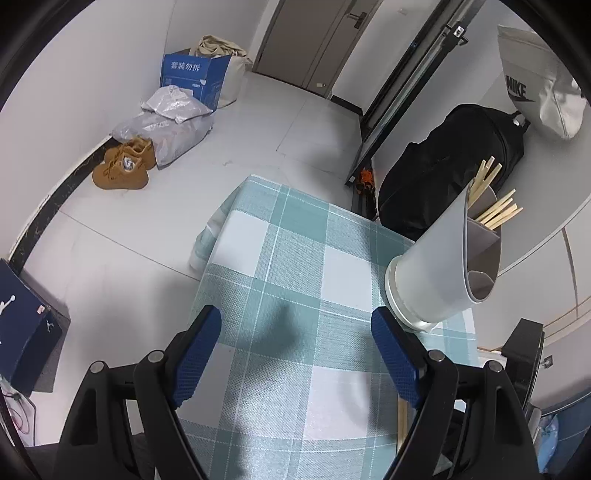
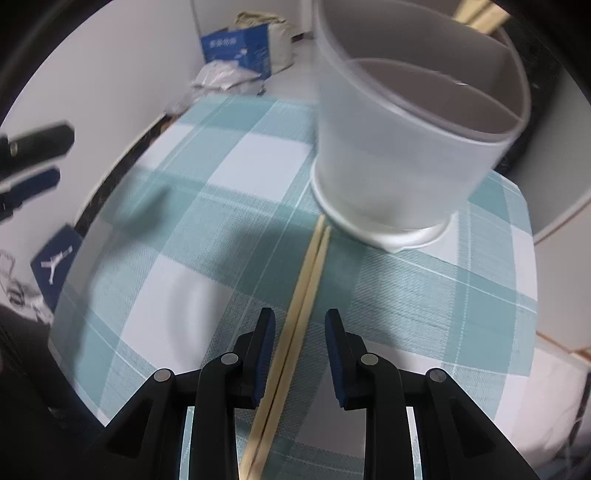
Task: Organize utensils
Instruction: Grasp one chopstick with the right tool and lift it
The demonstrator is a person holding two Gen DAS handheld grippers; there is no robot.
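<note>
1. Right wrist view shows our right gripper (image 2: 300,354) low over the worktop (image 2: 424,288), which wears a teal and white checked cloth.
2. Its fingers (image 2: 266,354) stand spread, with a pair of wooden chopsticks (image 2: 303,291) lying flat on the cloth between them; the blue pads sit on either side of the pair without touching it.
3. These chopsticks lie side by side, and their far tips reach the base of the white utensil holder (image 2: 402,155), just beside its foot ring.
4. We see the holder standing upright on the cloth, split inside by a divider, with more chopsticks (image 2: 476,14) poking out of its rear compartment.
5. From the left wrist view, our left gripper (image 1: 295,350) hovers over the cloth with its fingers (image 1: 195,354) wide apart and nothing between them.
6. There the utensil holder (image 1: 436,273) sits near the right finger, chopstick ends (image 1: 495,206) fanning from its top.
7. Beyond the worktop, on the floor, we make out brown shoes (image 1: 122,170), a blue carton (image 1: 192,77) and a black backpack (image 1: 443,170).
</note>
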